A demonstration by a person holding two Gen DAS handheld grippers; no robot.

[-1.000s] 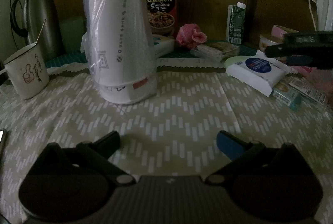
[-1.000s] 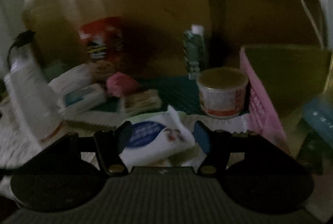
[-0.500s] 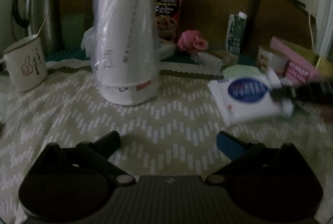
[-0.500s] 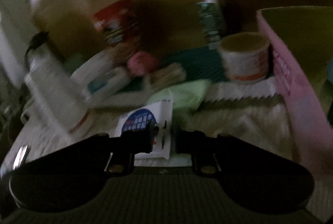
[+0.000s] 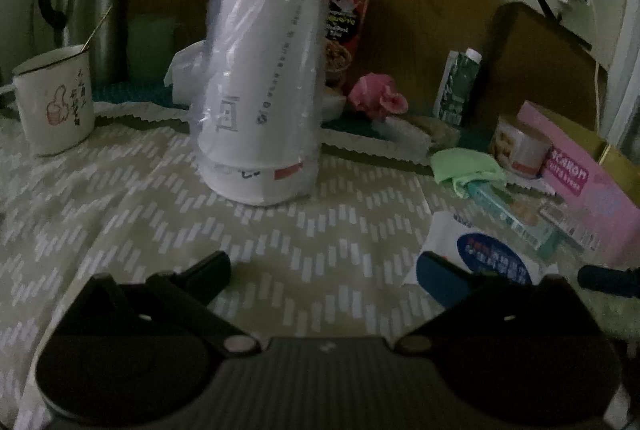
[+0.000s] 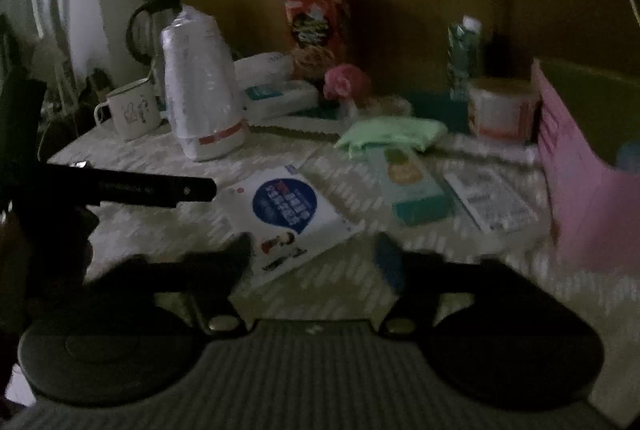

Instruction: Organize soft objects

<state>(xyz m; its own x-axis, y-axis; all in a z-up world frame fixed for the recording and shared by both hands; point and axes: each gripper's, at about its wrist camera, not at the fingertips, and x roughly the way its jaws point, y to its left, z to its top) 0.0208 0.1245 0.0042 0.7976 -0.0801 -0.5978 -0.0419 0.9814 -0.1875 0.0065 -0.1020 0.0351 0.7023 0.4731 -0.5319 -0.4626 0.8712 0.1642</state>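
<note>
Pink box (image 5: 576,186) — "Scaron"-like lettering, blurred — beside white blue-labelled packet (image 6: 290,216).

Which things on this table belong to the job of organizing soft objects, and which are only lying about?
Belong to the job:
- white tissue pack, flat on the tablecloth
- green cloth
- pink soft item

Only lying about:
- mug
- thermos
- wrapped cup stack
- carton
- pink box

The wipes pack (image 6: 292,218) lies on the tablecloth (image 6: 160,226), seemingly left of a small box (image 6: 416,190), before the cloth (image 6: 392,134).
</note>
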